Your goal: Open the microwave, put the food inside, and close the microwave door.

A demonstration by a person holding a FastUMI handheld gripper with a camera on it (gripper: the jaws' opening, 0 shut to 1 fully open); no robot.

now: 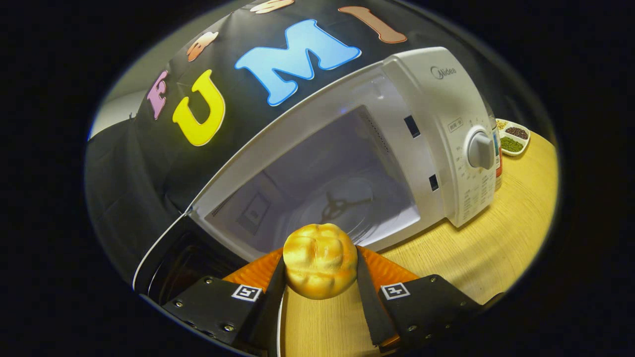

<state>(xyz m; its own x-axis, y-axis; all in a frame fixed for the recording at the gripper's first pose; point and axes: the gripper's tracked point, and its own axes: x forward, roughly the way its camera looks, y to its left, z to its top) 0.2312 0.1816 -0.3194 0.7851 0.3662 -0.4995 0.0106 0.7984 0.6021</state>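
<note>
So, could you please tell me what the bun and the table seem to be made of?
The bun, held between the gripper fingers, looks like glossy moulded plastic or foam, given its even sheen. The table looks like light wood or laminate with fine grain lines.

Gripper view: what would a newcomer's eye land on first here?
First the golden bread roll, gripped between the gripper jaws. Just beyond it gapes the white microwave, its door swung open beside the jaws, with the glass turntable bare inside.
</note>
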